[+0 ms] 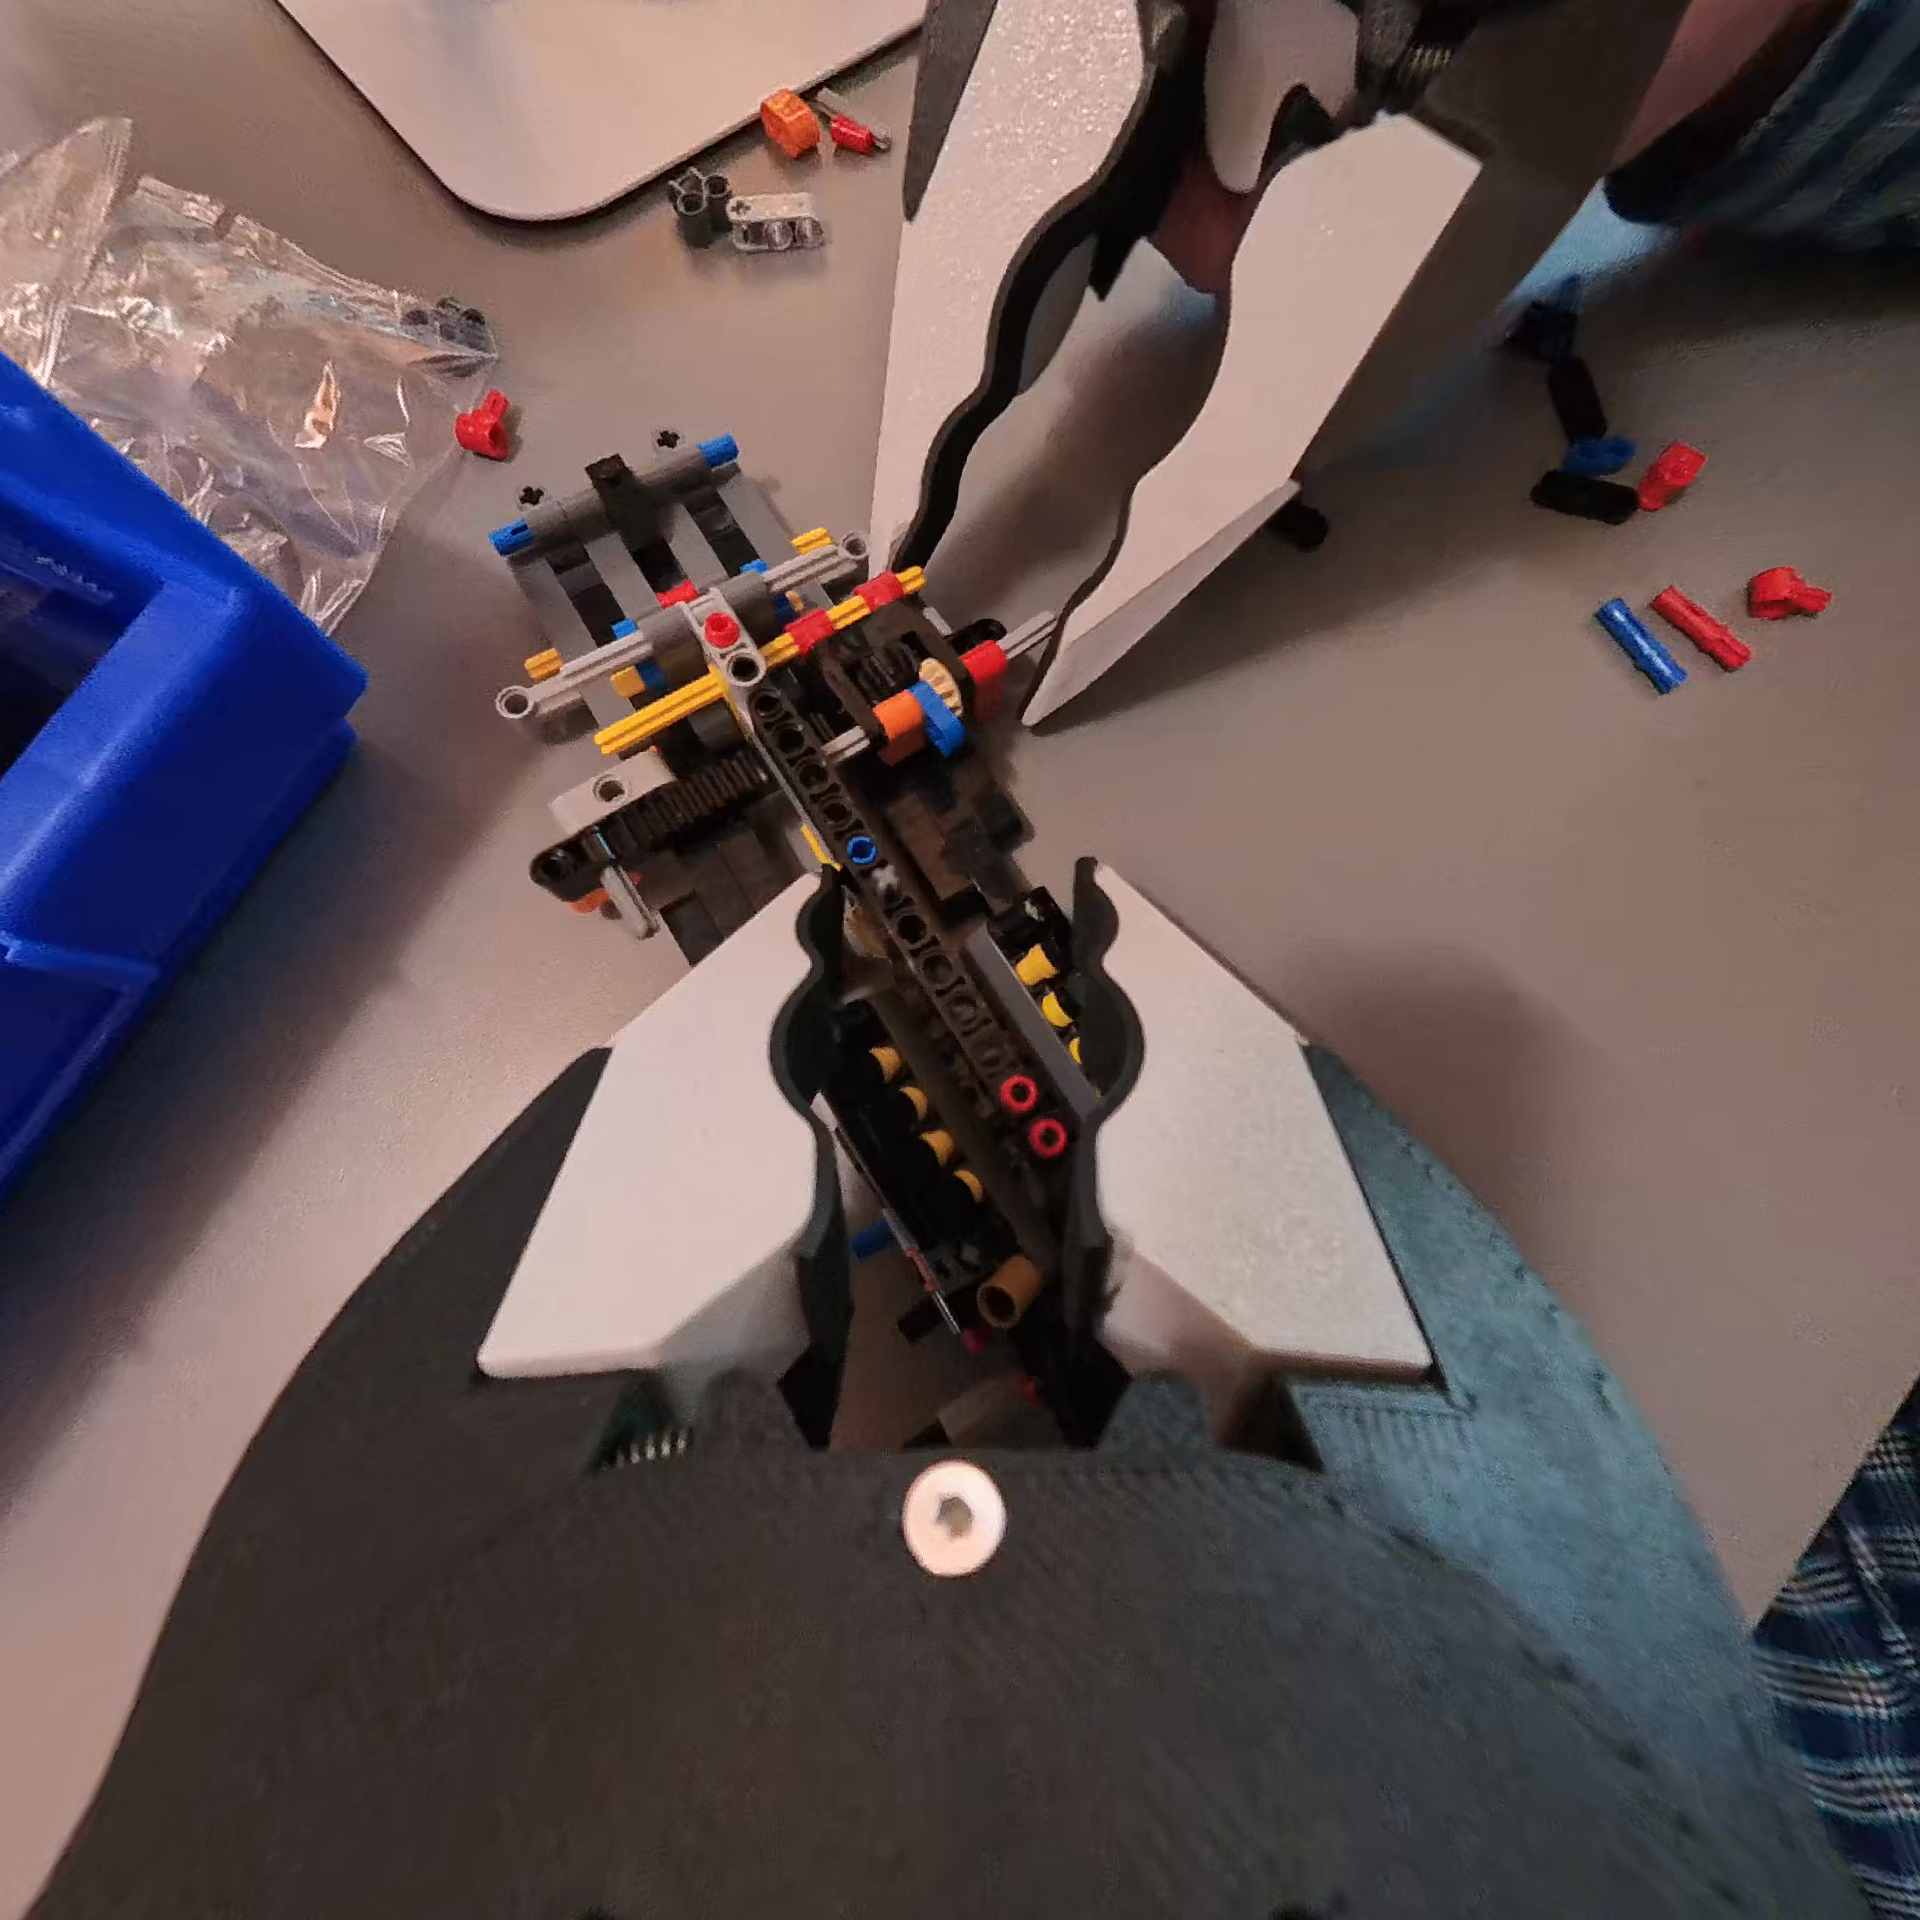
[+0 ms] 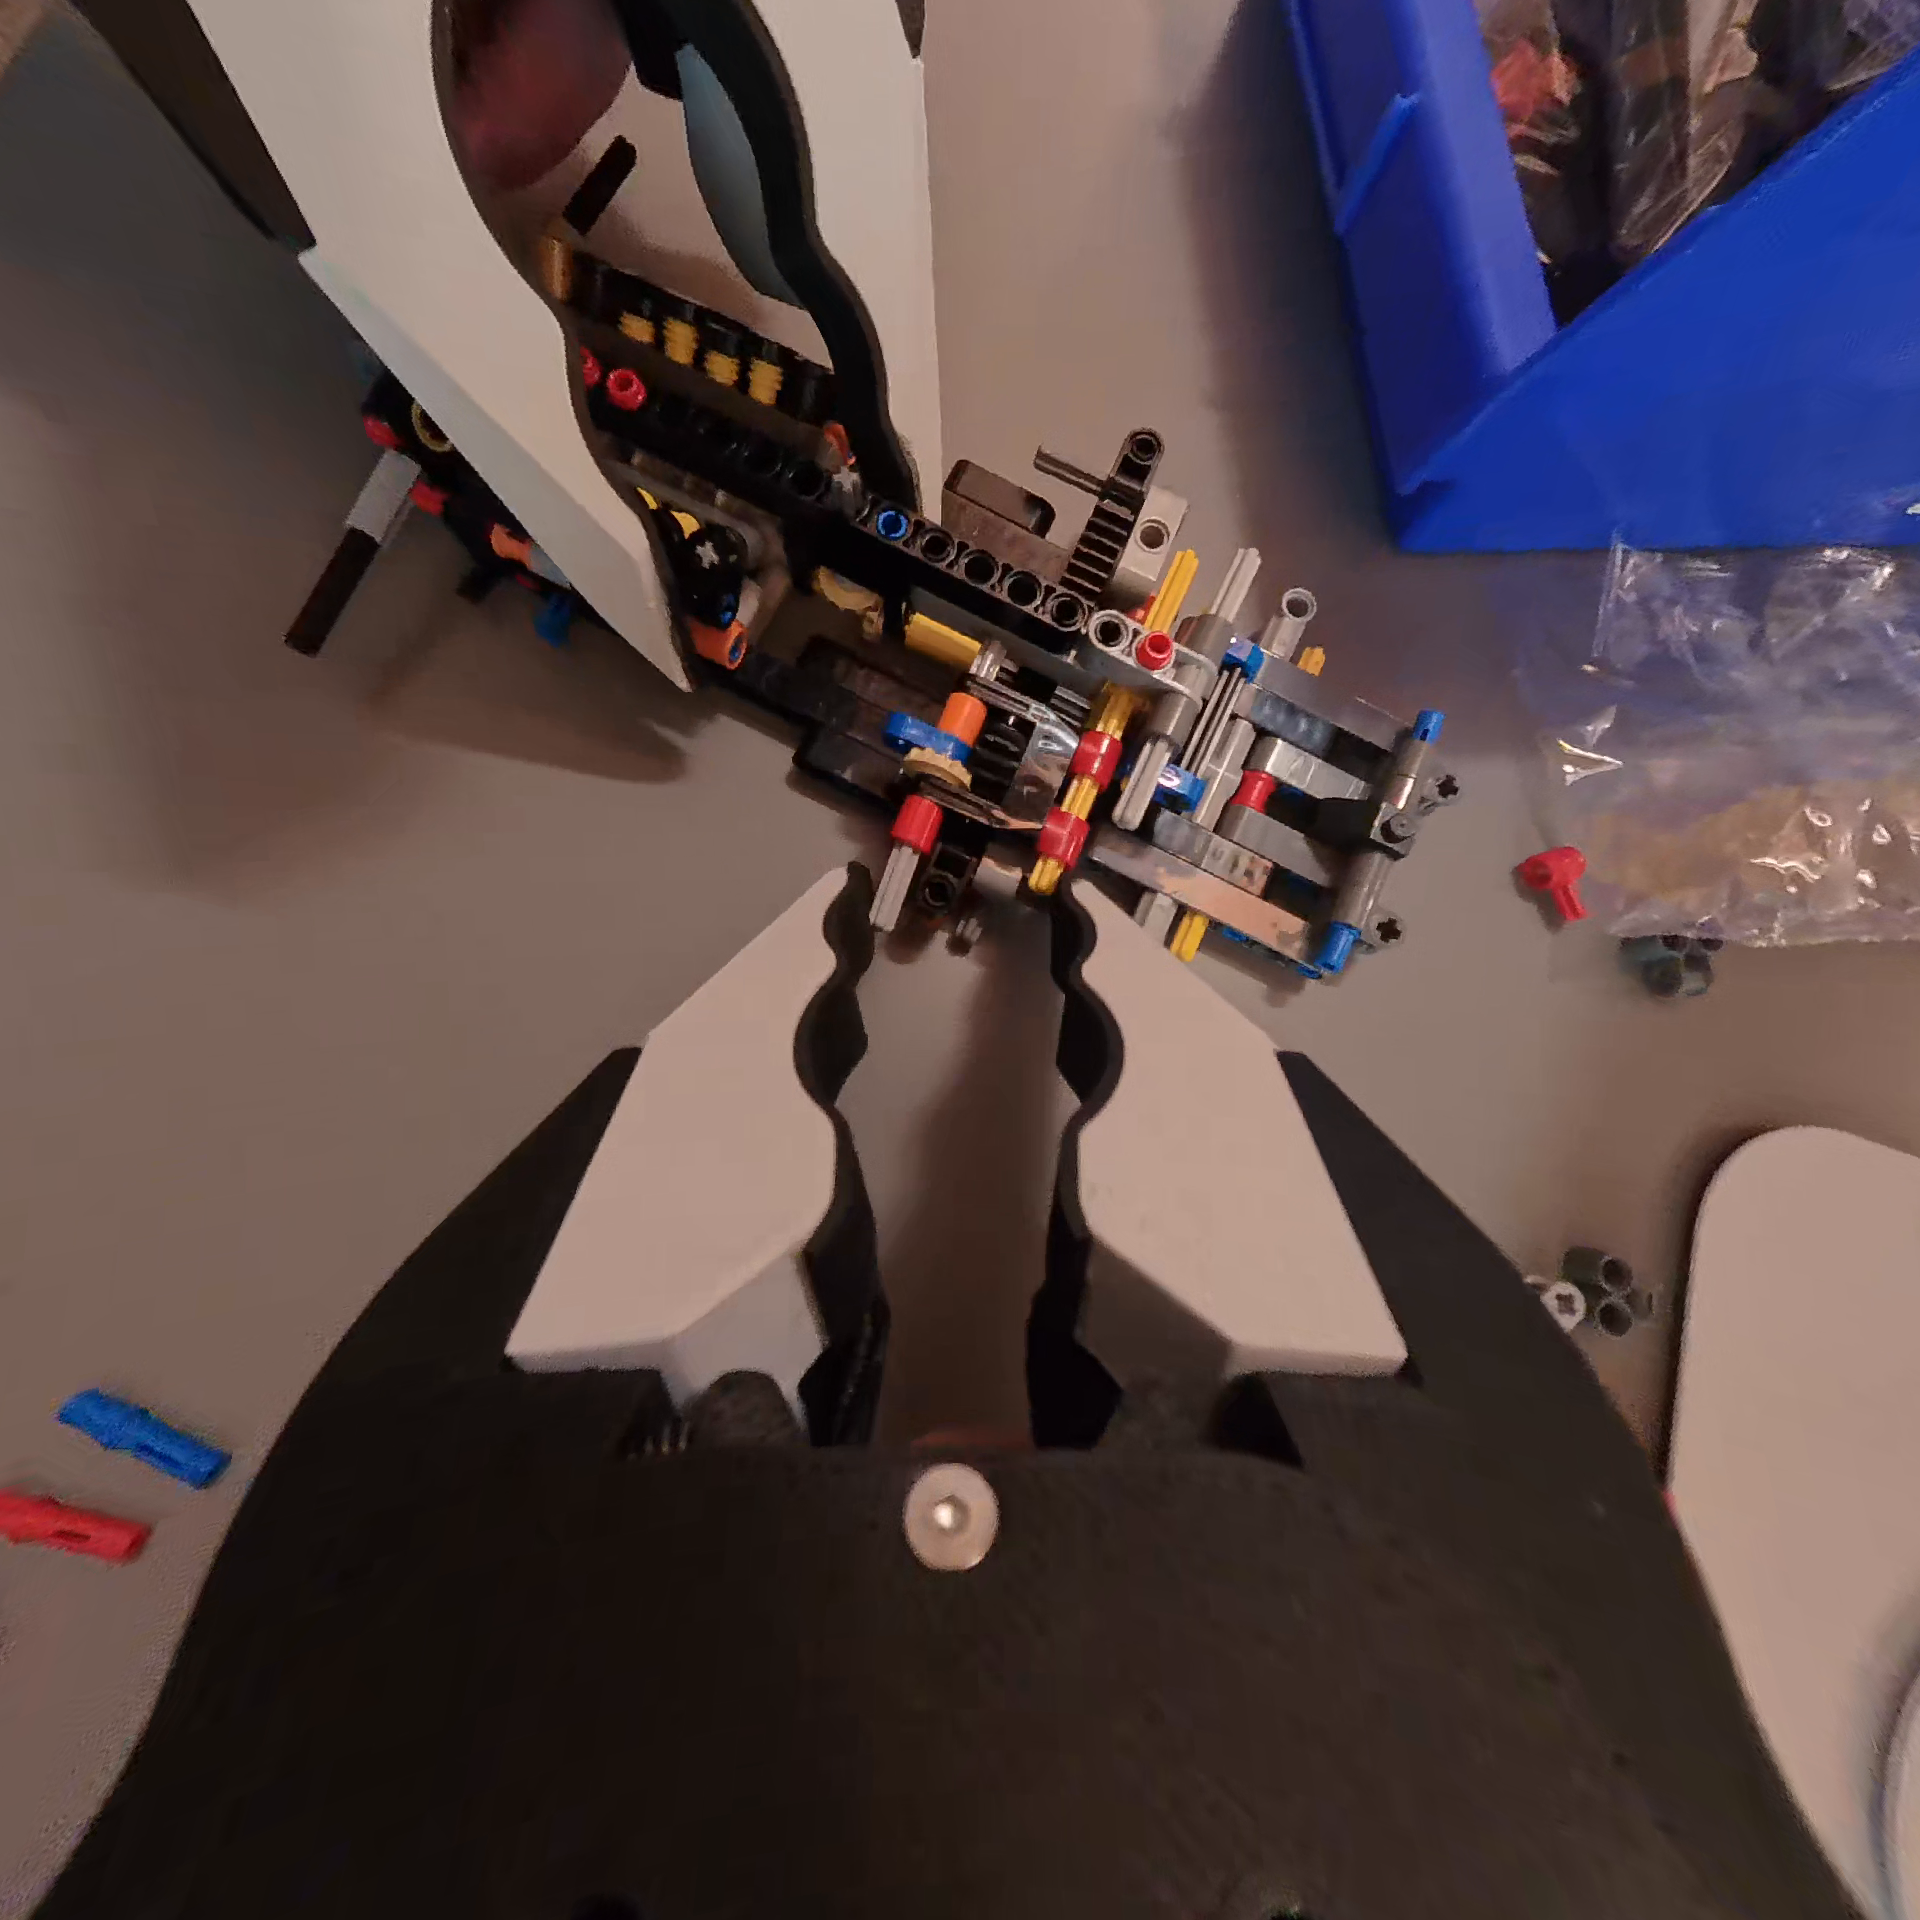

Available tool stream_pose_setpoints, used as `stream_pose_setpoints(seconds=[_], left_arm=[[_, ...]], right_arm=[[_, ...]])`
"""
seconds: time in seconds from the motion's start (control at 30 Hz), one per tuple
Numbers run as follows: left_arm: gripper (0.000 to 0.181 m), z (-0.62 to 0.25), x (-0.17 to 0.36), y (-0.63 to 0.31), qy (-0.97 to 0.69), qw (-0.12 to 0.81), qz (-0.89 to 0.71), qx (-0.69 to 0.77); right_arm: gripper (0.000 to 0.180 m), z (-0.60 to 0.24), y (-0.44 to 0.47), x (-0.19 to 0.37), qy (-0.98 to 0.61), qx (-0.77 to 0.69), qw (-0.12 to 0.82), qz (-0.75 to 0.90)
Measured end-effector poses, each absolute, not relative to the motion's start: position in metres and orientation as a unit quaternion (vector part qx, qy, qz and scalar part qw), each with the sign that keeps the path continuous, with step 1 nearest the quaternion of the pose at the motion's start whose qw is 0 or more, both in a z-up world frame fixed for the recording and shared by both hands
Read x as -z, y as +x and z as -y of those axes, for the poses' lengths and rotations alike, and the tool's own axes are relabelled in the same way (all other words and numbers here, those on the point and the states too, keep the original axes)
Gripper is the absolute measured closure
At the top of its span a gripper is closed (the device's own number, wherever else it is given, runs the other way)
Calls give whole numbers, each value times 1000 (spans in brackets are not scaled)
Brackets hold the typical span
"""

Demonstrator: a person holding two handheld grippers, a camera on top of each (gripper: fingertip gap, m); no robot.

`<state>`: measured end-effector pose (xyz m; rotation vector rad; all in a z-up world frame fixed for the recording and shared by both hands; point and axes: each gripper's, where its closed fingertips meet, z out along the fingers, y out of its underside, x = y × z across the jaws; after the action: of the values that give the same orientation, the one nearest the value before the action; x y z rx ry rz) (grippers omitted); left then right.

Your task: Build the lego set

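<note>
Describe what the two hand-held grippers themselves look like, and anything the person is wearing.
Both match: the left hand-held gripper and right hand-held gripper have a rough black printed body, a pale round screw at its centre, and two white wedge fingers with wavy black inner pads. No cables show. Blue plaid fabric appears at the frame edge.

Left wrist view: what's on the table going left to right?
Blue bin → clear plastic bag → lego assembly held by the left hand-held gripper → right hand-held gripper → loose blue pin → red pin.
</note>
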<state>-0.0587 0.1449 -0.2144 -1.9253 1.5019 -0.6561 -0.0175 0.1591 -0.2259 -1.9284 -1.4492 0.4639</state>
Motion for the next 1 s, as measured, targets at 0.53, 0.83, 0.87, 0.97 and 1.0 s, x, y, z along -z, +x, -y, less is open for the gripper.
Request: stream_pose_setpoints(seconds=[0.53,0.83,0.87,0.97,1.0], left_arm=[[125,-146,209,-59,-738,281,-553,267],[129,-164,194,-40,-677,324,-644,150],[128,-165,197,-36,-668,317,-659,140],[134,-170,203,-29,-640,312,-694,106],[138,-172,204,-28,-637,308,-699,100]], right_arm=[[134,-152,-17,219,-764,-199,334,514],[144,-162,-19,228,-781,-192,349,480],[145,-162,-19,228,-782,-193,350,478],[148,-164,-18,228,-781,-187,358,477],[148,-164,-18,227,-779,-187,360,478]])
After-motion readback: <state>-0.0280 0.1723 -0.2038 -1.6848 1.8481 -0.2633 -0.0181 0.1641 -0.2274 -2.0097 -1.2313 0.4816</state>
